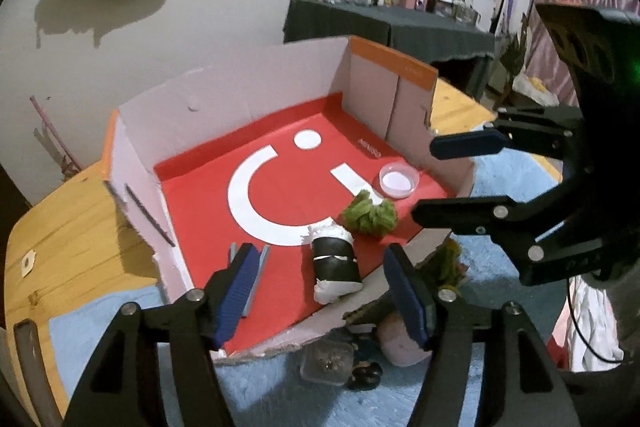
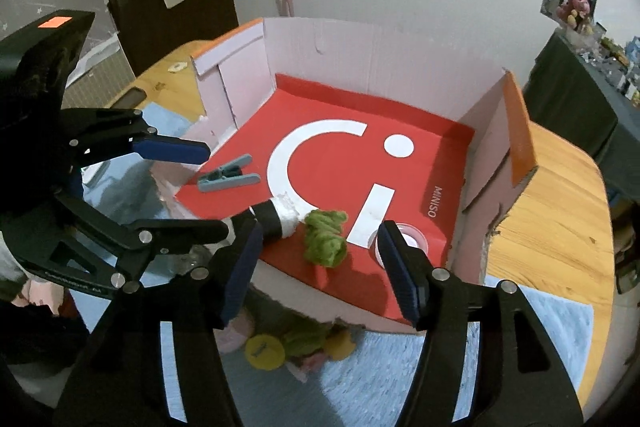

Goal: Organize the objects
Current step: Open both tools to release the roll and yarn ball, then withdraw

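A cardboard box [image 1: 240, 87] with a red floor stands on the table. In it lie a grey-blue clothespin [image 2: 228, 173], a black roll with white ends [image 1: 335, 261], a green fuzzy scrunchie [image 1: 370, 213] and a clear round lid [image 1: 399, 180]. My left gripper [image 1: 320, 295] is open and empty above the box's near edge, the clothespin by its left finger. My right gripper [image 2: 320, 267] is open and empty above the box's near edge, over the scrunchie [image 2: 325, 237]. It also shows in the left wrist view [image 1: 448, 175].
The box sits on a wooden table [image 1: 72, 227] with a blue fluffy mat [image 1: 280, 395]. Small items lie on the mat by the box: a clear container [image 1: 326, 363], a pink plush [image 1: 400, 343], a yellow disc [image 2: 265, 352]. A wall stands behind.
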The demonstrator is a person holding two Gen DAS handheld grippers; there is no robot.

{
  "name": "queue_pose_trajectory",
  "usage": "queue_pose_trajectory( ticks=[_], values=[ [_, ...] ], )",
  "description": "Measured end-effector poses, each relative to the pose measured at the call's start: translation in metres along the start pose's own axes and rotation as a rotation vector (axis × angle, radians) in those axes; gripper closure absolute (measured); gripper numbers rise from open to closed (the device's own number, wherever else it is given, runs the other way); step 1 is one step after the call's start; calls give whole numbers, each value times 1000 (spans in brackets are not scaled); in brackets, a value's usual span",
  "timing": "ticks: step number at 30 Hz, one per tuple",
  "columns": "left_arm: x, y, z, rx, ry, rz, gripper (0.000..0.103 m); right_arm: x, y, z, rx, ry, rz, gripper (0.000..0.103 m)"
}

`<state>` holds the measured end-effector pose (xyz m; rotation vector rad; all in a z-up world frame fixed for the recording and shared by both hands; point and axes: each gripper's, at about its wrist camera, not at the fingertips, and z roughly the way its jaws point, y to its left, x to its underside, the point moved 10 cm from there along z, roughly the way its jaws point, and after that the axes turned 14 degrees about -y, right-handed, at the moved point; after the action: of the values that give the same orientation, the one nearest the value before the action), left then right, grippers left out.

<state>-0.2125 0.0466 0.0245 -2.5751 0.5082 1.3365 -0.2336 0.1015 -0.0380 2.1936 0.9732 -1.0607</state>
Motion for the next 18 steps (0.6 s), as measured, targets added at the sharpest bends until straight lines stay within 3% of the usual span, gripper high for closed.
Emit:
queue_pose_trajectory(
  ticks=[12,18],
  values=[
    [-3,-3,-46,-86,-131,-49,13,-5,16,-53,74,-129,14,24],
    [6,-8,-66,-123,-180,-85,5,6,20,-74,109,-170,53,21]
  ],
)
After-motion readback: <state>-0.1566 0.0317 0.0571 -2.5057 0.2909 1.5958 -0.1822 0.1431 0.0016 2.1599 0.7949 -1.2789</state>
